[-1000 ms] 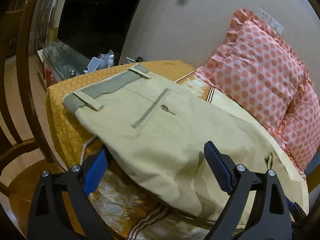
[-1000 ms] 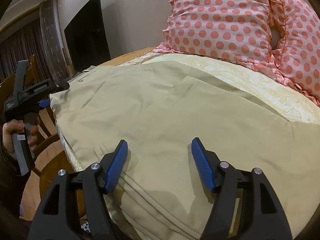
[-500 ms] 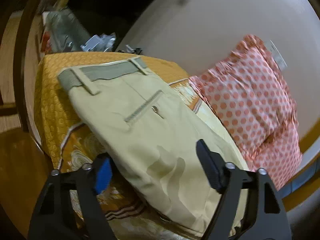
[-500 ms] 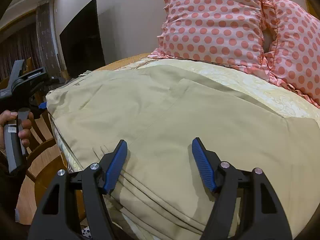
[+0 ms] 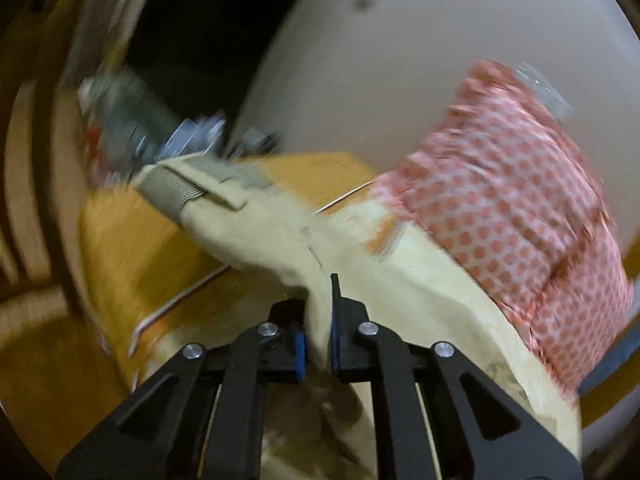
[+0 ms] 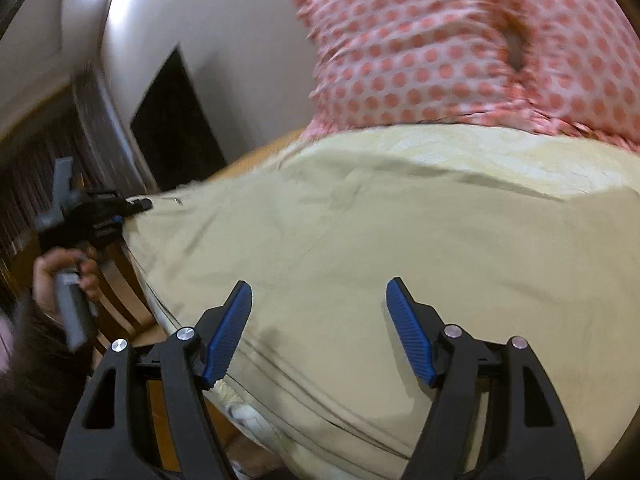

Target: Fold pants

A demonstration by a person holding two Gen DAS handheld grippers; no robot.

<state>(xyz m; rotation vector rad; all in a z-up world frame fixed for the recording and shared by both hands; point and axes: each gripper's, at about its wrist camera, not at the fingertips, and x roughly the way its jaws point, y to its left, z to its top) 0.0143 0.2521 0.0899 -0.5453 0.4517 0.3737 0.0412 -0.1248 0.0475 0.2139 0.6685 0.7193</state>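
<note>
Left gripper [image 5: 318,344] is clamped tight on a bunched ridge of the khaki pants [image 5: 280,236] — the 2 blue-padded fingers [image 5: 299,350] are pressed together with the fabric pinched between them, right at the near edge of the bed. The left wrist view is smeared with blur, but the grey waistband [image 5: 176,190] with its belt loop shows ahead, lying toward the far left corner of the orange bedspread [image 5: 136,248]. Over to the right wrist view: the right gripper [image 6: 320,320] hovers above the pants [image 6: 360,240] with its fingers [image 6: 228,330] spread wide apart, nothing between them, the cloth lying flat beneath. The pants stretch across the bed, a long seam running along the near edge by the right gripper's left finger. At the left edge of that view the left gripper [image 6: 132,206] shows again, its tip at the edge of the cloth, the person's hand [image 6: 64,276] wrapped round the handle. 2 pink polka-dot pillows [image 6: 460,52] are propped at the far edge of the bed, against the wall — the pants reach close to them.
</note>
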